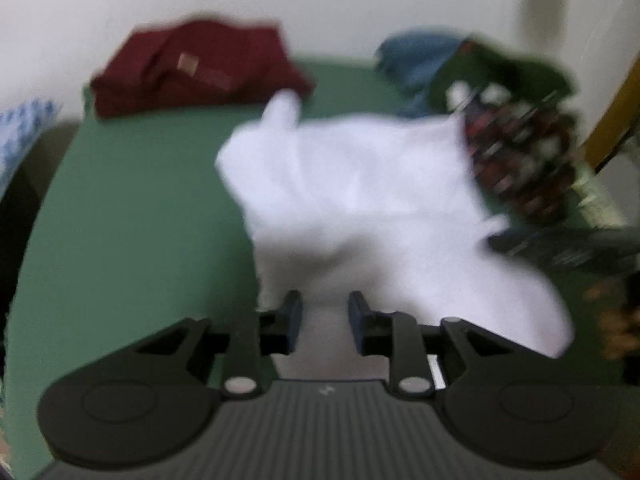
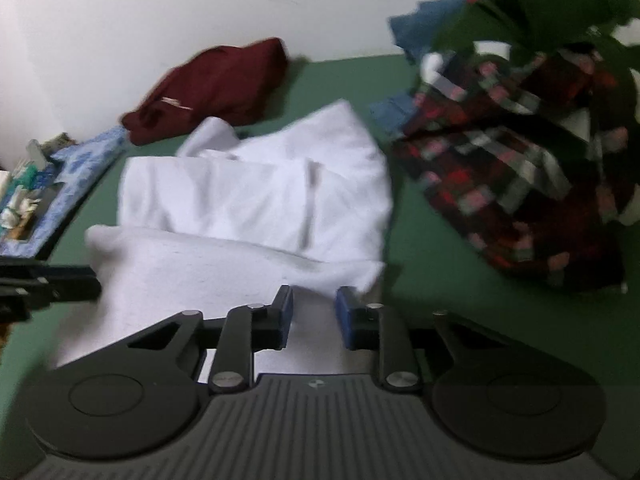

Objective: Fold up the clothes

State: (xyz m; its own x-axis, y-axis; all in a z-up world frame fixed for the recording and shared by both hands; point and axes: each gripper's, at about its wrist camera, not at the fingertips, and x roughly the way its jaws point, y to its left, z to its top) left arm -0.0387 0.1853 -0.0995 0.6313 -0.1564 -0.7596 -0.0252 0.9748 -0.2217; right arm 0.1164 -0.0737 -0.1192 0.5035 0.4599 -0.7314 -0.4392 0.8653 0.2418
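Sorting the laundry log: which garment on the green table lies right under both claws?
The white garment, partly folded mid-table. The maroon one sits folded by the wall; the plaid one lies in the pile at right.

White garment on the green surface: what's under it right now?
Around the white garment only the green surface shows, so it seems to lie directly on that. Whether anything sits beneath its folded layers cannot be seen; the cloth covers it.

A green table fills the middle of both views, with a white wall behind it. At the left edge of the right wrist view lies a blue patterned cloth with blurred clutter on it.
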